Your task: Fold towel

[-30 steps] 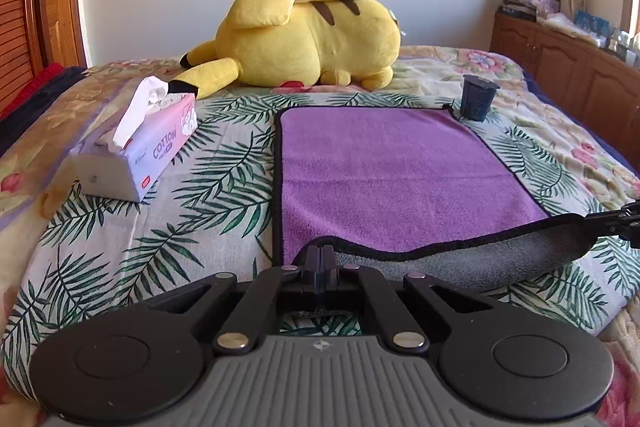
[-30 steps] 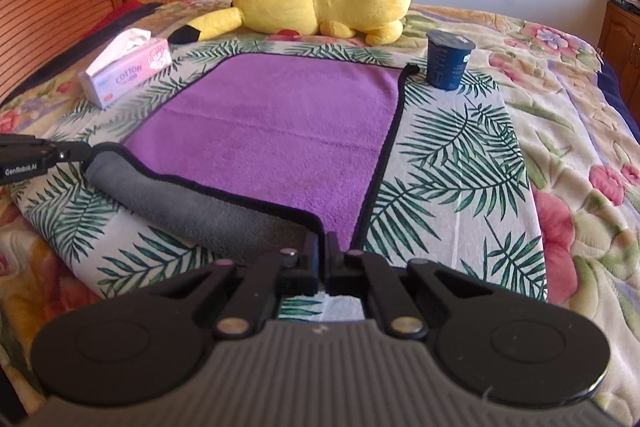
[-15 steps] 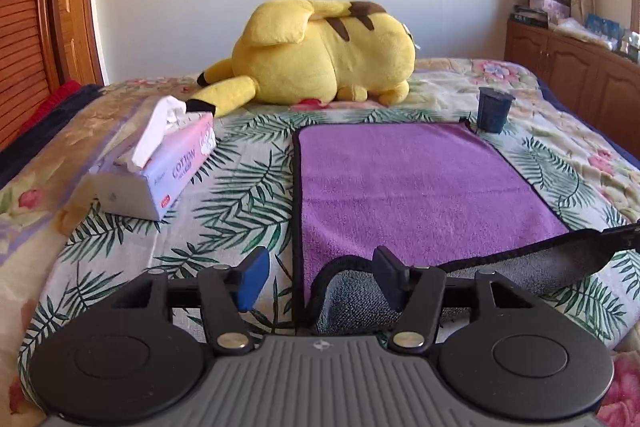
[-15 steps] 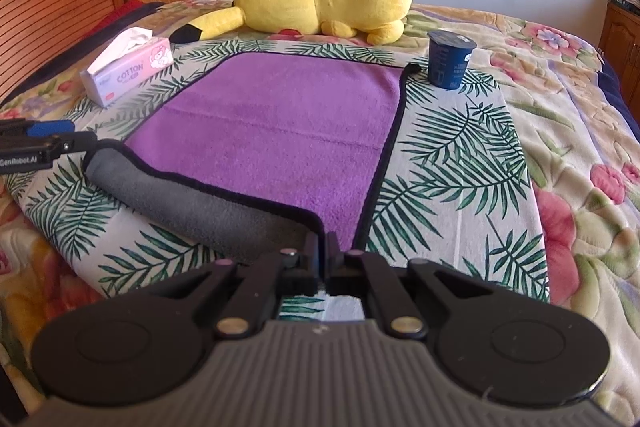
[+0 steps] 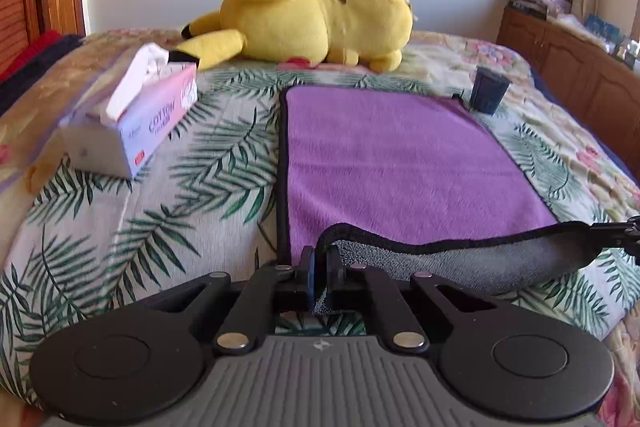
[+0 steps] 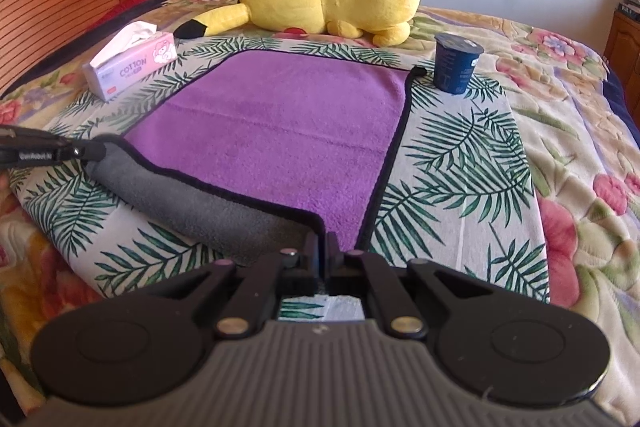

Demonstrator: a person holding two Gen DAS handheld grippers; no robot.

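The left gripper (image 5: 320, 275) is clamped on the near left corner of the purple towel (image 5: 400, 163), its fingers pressed together with grey cloth pinched between them. The right gripper (image 6: 323, 251) is likewise closed tight on the near right corner. Between the two corners the near hem is lifted and curled over, so the towel's grey underside (image 6: 192, 203) shows as a sagging band with a black border. The rest of the towel lies flat on the bed (image 6: 460, 155), on a palm-leaf cloth. Just beside its far right corner stands a dark blue cup (image 6: 458, 67). To the left, apart from the towel, sits a pink tissue box (image 5: 132, 123). Beyond the far edge lies a yellow plush toy (image 5: 316, 15).
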